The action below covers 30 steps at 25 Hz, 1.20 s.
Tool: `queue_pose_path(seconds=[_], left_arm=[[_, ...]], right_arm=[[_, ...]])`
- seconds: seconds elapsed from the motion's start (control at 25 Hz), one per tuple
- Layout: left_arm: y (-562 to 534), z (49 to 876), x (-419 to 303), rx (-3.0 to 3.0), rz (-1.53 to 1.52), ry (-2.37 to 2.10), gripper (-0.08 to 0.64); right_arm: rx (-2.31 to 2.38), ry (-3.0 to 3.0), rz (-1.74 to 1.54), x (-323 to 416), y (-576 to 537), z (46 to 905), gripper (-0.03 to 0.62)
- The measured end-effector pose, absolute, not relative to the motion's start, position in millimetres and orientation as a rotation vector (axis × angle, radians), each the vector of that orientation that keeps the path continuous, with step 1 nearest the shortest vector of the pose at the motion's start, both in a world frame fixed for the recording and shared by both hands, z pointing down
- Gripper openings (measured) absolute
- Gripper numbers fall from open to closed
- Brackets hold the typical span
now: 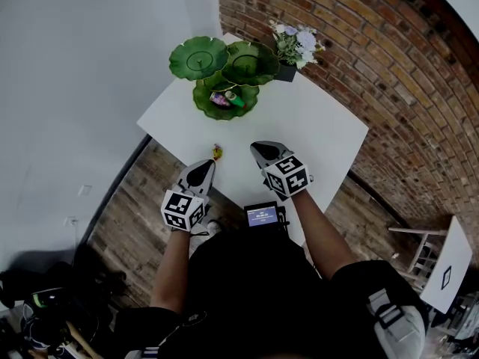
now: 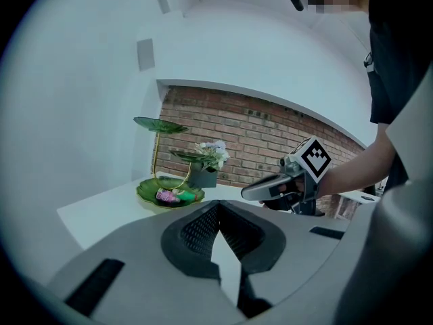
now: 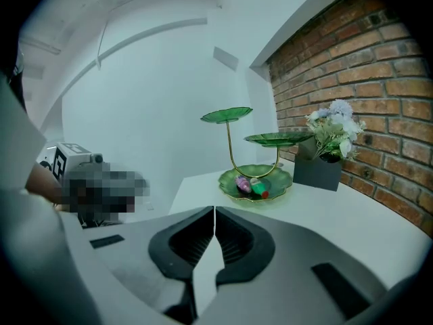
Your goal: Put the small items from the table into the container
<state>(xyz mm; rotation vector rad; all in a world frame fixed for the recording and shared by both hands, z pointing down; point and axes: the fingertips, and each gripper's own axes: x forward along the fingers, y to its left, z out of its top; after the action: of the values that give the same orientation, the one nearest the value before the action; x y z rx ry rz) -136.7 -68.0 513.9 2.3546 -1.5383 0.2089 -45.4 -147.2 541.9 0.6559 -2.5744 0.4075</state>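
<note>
A green leaf-shaped tiered stand has its lowest dish (image 1: pixel 224 102) (image 2: pixel 169 193) (image 3: pixel 256 180) holding a pink item (image 3: pixel 243 184) and a green item (image 3: pixel 261 190). A small yellow and red item (image 1: pixel 217 152) lies on the white table (image 1: pixel 314 126) near its front edge. My left gripper (image 1: pixel 205 167) (image 2: pixel 218 210) sits just behind that item, shut and empty. My right gripper (image 1: pixel 260 150) (image 3: pixel 214 212) hovers beside it over the table, also shut with nothing between its jaws. Neither gripper view shows the yellow item.
A dark pot of pale flowers (image 1: pixel 293 48) (image 3: pixel 329 149) stands right of the stand, by the brick wall. Two upper leaves (image 1: pixel 199 57) overhang the dish. A small screen device (image 1: pixel 262 215) is at the person's chest. Wooden floor lies beyond the table's left edge.
</note>
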Motion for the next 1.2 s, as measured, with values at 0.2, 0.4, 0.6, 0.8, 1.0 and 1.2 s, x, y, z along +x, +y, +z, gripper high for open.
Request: queue_pose_path(seconds=[0.2,0.4,0.6,0.8,1.0,1.2], left_arm=[[-69.7,517.8,-138.9,2.33,0.213,-1.546,0.009],[-72.7,522.9,-142.5,2.29,0.211,-1.571,0.009],[-77.7,535.0,-140.3,2.246,0.216,-1.558,0.027],[-83.8,551.2,-137.0,2.2,0.244,-1.539,0.08],[-92.6,569.3,-136.0,2.152,0.297,-1.538,0.134],[-100.3,593.5,-135.1,2.074,0.391,-1.538,0.178]], right_arm=[[0.655,-2.571,0.412,-44.9,-147.8,543.3,0.02],[0.653,-2.565,0.421,-42.7,-148.0,545.0,0.021],[0.66,-2.558,0.429,-37.8,-152.1,548.3,0.021],[0.659,-2.551,0.438,-33.3,-156.6,551.9,0.021],[0.653,-2.539,0.446,-29.2,-159.7,557.1,0.021],[0.653,-2.531,0.463,-25.4,-164.6,563.0,0.021]])
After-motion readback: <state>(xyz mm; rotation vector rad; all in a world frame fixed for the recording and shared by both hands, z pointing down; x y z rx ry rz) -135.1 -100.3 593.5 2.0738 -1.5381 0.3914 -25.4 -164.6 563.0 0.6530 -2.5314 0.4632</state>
